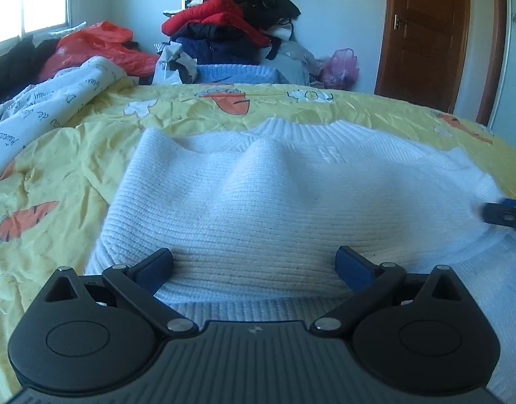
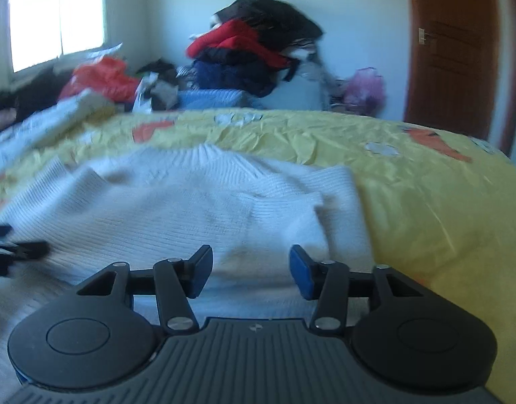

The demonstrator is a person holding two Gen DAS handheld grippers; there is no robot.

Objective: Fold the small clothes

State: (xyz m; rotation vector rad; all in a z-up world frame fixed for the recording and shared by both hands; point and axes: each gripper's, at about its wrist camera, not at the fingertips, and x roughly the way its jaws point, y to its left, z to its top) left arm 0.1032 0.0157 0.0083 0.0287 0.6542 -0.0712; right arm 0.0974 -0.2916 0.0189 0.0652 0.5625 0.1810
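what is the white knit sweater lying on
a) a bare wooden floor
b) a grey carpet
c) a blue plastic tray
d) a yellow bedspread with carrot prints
d, the white knit sweater is spread across a yellow bedspread printed with orange carrots, which shows all around it in both wrist views, while the left gripper and the right gripper hang open over the knit.

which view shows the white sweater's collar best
The left wrist view: the white sweater lies sharp, its ribbed collar plainly visible at the far edge. The right wrist view is motion-blurred, showing the collar only softly.
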